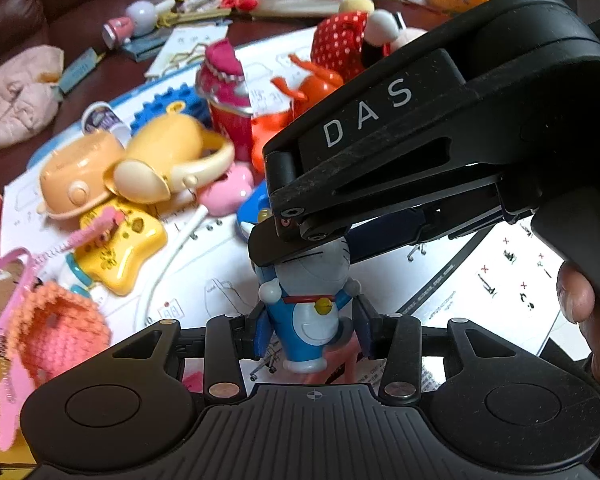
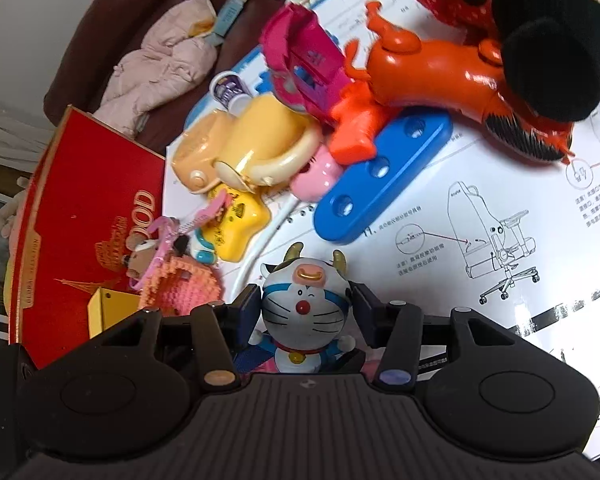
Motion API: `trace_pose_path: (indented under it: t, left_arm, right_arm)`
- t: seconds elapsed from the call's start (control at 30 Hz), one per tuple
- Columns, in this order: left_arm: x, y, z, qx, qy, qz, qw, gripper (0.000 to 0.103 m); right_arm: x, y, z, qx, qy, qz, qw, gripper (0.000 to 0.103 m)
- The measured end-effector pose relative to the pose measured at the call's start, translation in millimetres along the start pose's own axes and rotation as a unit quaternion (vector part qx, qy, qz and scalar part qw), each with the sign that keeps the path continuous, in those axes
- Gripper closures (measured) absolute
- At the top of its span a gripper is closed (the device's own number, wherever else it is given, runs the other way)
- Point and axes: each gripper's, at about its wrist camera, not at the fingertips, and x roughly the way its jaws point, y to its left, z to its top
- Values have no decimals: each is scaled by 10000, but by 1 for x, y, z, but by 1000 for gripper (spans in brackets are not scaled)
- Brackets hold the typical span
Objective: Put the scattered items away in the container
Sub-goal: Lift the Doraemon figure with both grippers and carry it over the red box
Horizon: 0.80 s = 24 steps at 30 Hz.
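A blue and white cat figurine (image 1: pixel 312 312) with a cow-pattern hat stands between the fingers of both grippers. My left gripper (image 1: pixel 312 330) has its pads at the figurine's body, touching or nearly so. My right gripper (image 2: pixel 306 300) comes from above with its pads around the figurine's head (image 2: pixel 306 304); its black body (image 1: pixel 440 140) fills the upper right of the left wrist view. A red box (image 2: pixel 84 216), the likely container, lies at the left of the right wrist view.
A pile of toys lies beyond on a white instruction sheet (image 2: pixel 500 208): yellow teapot (image 1: pixel 168 156), yellow star (image 1: pixel 120 252), orange toy (image 2: pixel 432 68), blue plate with holes (image 2: pixel 380 176), pink crochet pouch (image 1: pixel 56 332), red polka-dot plush (image 1: pixel 340 48). A pink jacket (image 1: pixel 16 100) lies on the brown sofa.
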Motion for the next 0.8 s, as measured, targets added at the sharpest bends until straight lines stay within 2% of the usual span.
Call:
trace_pose_path:
  t: [0.53,0.8]
  left_arm:
    - [-86,0,29,12,-835,568,9949,60]
    - [-158,27,35,-255,-1384,1225,9824,60]
  right_arm:
    - [-62,70,8,-824,-677,399,9935,47]
    - [-83,148,14,-1623,-869,891,9789,47]
